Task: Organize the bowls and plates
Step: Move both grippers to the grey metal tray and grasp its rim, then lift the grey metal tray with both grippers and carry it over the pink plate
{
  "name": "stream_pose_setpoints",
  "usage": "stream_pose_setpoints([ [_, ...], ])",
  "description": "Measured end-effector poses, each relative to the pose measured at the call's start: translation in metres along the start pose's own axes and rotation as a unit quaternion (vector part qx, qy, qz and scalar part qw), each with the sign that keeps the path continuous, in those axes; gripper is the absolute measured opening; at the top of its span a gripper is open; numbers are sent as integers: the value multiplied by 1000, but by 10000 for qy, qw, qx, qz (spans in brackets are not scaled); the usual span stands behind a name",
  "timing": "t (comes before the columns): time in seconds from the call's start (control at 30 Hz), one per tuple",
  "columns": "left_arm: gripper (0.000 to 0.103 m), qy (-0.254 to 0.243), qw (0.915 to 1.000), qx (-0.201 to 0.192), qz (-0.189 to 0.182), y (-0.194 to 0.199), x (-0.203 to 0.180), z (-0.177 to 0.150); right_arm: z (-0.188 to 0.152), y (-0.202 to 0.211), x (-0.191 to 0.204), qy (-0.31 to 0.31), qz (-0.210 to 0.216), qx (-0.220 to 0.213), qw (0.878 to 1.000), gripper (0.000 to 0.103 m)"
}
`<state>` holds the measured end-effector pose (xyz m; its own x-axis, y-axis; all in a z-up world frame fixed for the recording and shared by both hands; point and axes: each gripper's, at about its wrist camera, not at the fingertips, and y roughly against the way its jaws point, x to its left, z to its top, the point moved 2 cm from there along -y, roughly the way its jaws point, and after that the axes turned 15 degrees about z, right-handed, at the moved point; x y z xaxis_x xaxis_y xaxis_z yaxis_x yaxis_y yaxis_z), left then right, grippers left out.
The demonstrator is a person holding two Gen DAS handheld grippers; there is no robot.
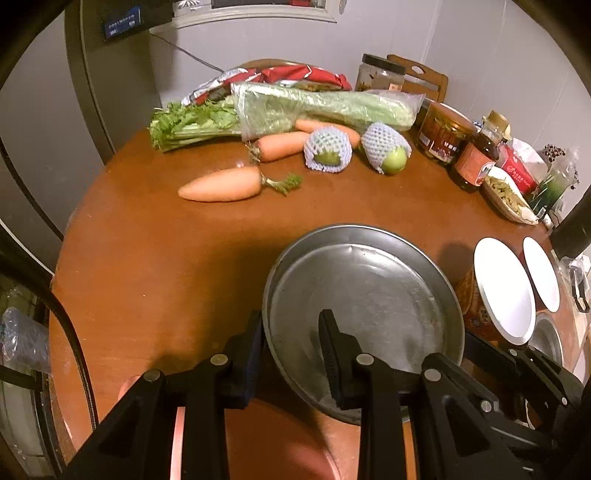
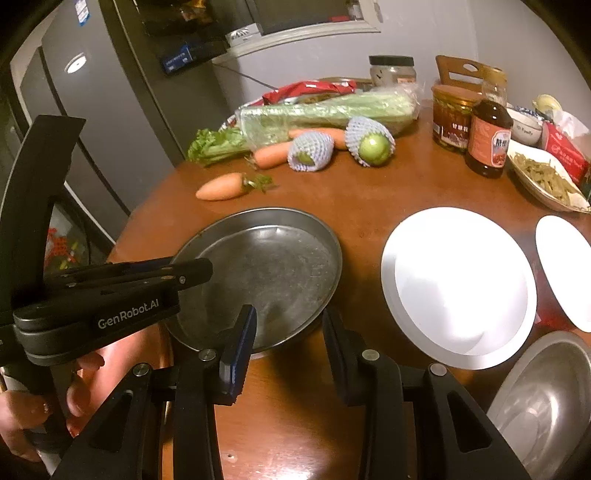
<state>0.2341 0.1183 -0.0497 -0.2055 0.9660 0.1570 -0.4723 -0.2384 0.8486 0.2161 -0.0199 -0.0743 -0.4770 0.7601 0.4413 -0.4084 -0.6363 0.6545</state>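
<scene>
Left wrist view looks down at a round brown wooden surface (image 1: 147,240) with the metal plate (image 1: 369,288) at its near edge. The left tongs (image 1: 291,321) are clenched on the plate's near rim, one finger outside the rim and the other inside the dish. A person's hand (image 2: 85,387) holds that tool, seen from the side in the right wrist view.

The right tongs (image 2: 290,314) straddle the same plate's near right rim, one finger over the inside and the other over the wood. A gap shows between the fingers, and I cannot tell whether the pads press on the metal.

Right of the metal plate lie a white plate (image 2: 458,280) and a second white plate (image 2: 565,266), which is cut off by the frame edge. A metal bowl (image 2: 546,398) sits nearer, at the lower right.

Farther back on the wood are a lone carrot (image 2: 221,186), two more carrots (image 1: 280,146), bagged celery (image 2: 325,110) and two green fruits in foam nets (image 2: 373,146). To their right stand a red-labelled jar (image 2: 452,118), a dark bottle (image 2: 487,140) and a dish of green beans (image 2: 546,181). A red packet (image 2: 306,90) and a lidded jar (image 2: 393,70) stand at the far edge.

A grey fridge (image 2: 110,129) stands to the left. A pale wall (image 2: 461,29) with a window frame (image 2: 303,33) rises behind, and a wooden chair back (image 2: 465,72) shows past the far edge.
</scene>
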Motion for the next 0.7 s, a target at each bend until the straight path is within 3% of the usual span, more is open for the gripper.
stream_pose_setpoints([
  [0.3, 31, 224, 9993, -273, -100, 25, 11, 0, 6, 22, 16, 211, 88, -273, 9994, 38],
  [0.7, 31, 367, 9965, -756, 31, 82, 33, -14, 8, 51, 47, 469, 312, -555, 9969, 38],
])
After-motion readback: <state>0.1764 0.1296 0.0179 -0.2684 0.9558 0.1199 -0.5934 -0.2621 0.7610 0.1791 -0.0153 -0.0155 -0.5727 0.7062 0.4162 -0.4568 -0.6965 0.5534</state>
